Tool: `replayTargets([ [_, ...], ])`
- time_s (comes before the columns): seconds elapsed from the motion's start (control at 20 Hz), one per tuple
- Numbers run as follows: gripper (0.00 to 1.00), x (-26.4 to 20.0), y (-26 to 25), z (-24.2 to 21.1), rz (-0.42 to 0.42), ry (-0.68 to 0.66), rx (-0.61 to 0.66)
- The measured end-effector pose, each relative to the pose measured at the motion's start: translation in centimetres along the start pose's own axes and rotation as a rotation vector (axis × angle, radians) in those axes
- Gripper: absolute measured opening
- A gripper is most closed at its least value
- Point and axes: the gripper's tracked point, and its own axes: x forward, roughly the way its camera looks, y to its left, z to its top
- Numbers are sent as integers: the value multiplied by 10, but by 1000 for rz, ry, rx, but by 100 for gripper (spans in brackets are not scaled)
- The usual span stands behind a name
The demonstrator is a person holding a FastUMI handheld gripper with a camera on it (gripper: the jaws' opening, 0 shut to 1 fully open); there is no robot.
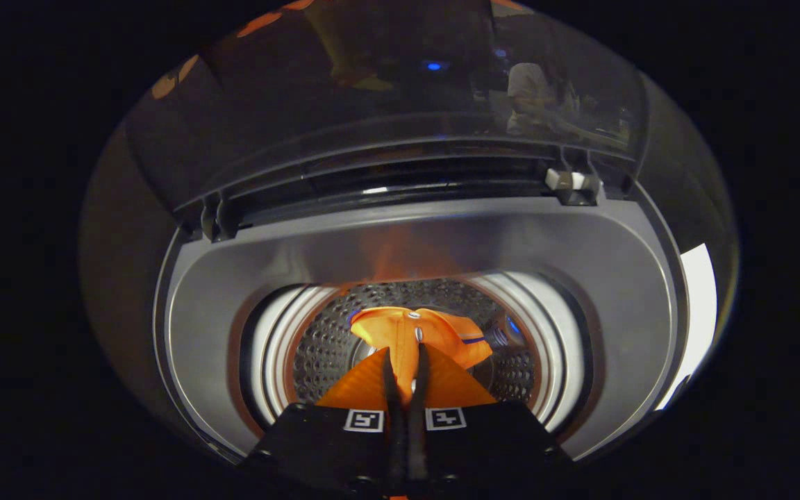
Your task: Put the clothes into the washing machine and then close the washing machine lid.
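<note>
Nearest: the gripper [405, 361], its two fingers [391, 389] drawn close together and pinching a fold of the orange garment [417, 333] between them, so they are clamped on the cloth with only a thin strip of fabric showing in the gap. Two square marker tags sit on the gripper body just behind the fingers.

Just ahead of the fingers the garment bunches up (a small metal snap or rivet shows on it, plus a thin dark stripe on the right part), hanging over the mouth of the drum [330, 347]. Part of the cloth also spreads out under the fingers on both sides.

Beyond: the drum's perforated metal wall is visible behind and around the garment, ringed by a pale band. Around that is the grey top deck of the washing machine [233, 292], which carries an orange reflection above the opening.

Farthest: the washing machine lid [386, 90], raised open, dark and glossy, hinged at the back of the deck; reflections in it include a small blue light.
</note>
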Motion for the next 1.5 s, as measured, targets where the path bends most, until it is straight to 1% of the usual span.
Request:
replayTargets([
  [0.1, 9, 6, -1, -8, -9, 55, -3],
  [0.35, 9, 6, -2, -8, -24, 65, -8],
  [0.55, 13, 8, -2, -9, -26, 72, -12],
  [0.65, 18, 7, -2, -13, -30, 91, -15],
  [0.75, 50, 5, 0, -12, -15, 87, -21],
  [0.9, 97, 1, -1, -14, -29, 88, -23],
  [1.25, 99, -5, -5, -10, -35, 62, -9],
  [1.5, 99, -21, 4, 2, -14, -18, 0],
])
